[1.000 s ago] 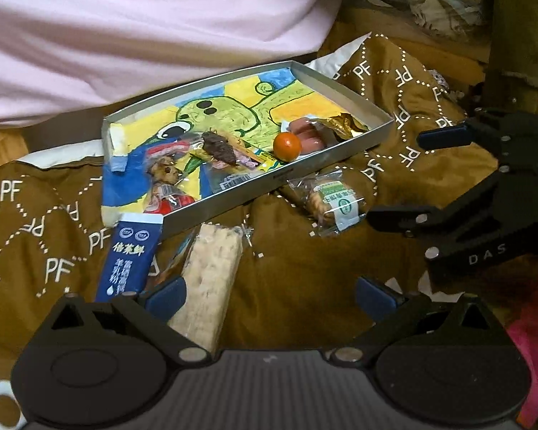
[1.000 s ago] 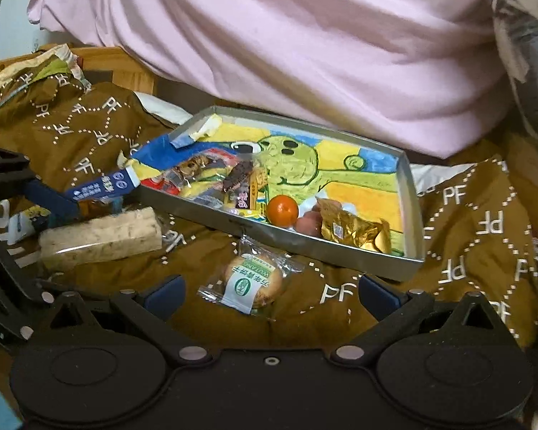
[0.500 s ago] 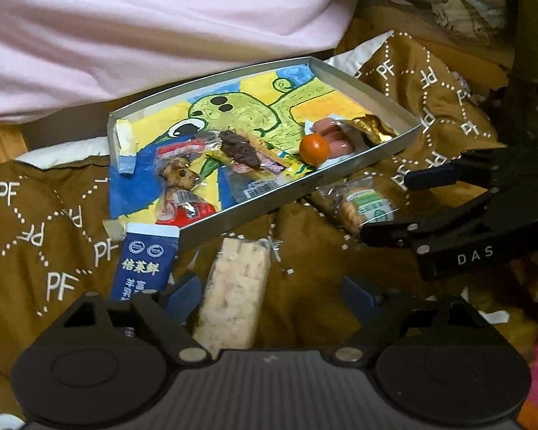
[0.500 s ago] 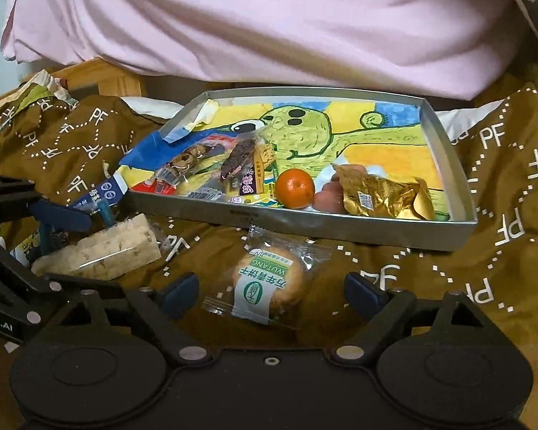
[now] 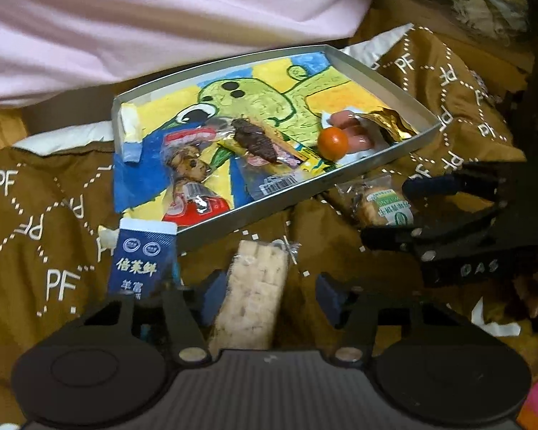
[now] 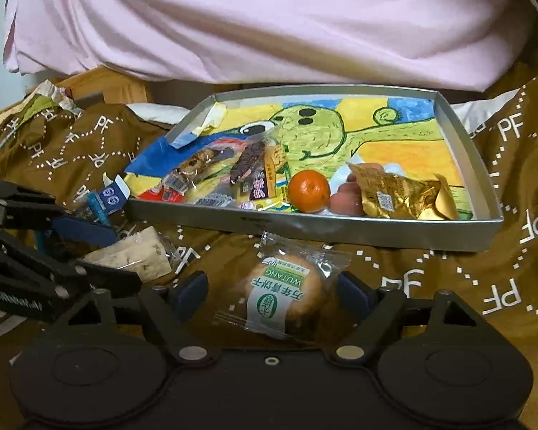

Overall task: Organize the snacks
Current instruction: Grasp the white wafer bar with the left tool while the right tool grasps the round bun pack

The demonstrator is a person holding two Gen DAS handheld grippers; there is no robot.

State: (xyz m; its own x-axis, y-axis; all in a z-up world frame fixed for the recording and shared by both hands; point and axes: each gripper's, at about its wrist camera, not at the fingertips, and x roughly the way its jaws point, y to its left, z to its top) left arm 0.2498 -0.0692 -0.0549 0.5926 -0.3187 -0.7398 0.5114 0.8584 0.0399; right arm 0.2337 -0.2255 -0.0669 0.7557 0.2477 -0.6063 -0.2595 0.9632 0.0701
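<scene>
The left gripper (image 5: pixel 267 292) has its jaws spread wide on either side of a pale rice-crisp bar (image 5: pixel 254 295), the bar lying between the blue pads with a gap on the right side and the left pad just beside or touching it; I cannot tell which. The bar's long axis runs straight away from the gripper toward the tin's near wall, its crimped far end pointing at that wall. The right gripper (image 6: pixel 274 292) is likewise spread open around a round wrapped biscuit (image 6: pixel 285 295), whose green-and-white label runs lengthwise toward the camera; neither pad visibly presses the wrapper. Both snacks lie on a brown quilt (image 6: pixel 448 279) printed with white PF letters, just outside the near wall of a shallow silver tin (image 6: pixel 340 231). Between the two grippers the quilt is bare and rumpled, and the bar and the biscuit are well apart. A blue milk-tablet box (image 5: pixel 141 261) lies left of the bar, near the tin's corner, its long axis roughly parallel to the bar. Inside the tin, over a green cartoon drawing, the near half is crowded: a mandarin (image 6: pixel 309 191), pink sausages (image 6: pixel 346 197) touching it, a gold foil packet (image 6: pixel 401 195) over them, and clear-wrapped dark snacks (image 6: pixel 249 163) to the left. The far half of the tin floor shows bare drawing. Behind the tin rises a pink sheet (image 6: pixel 269 18).
</scene>
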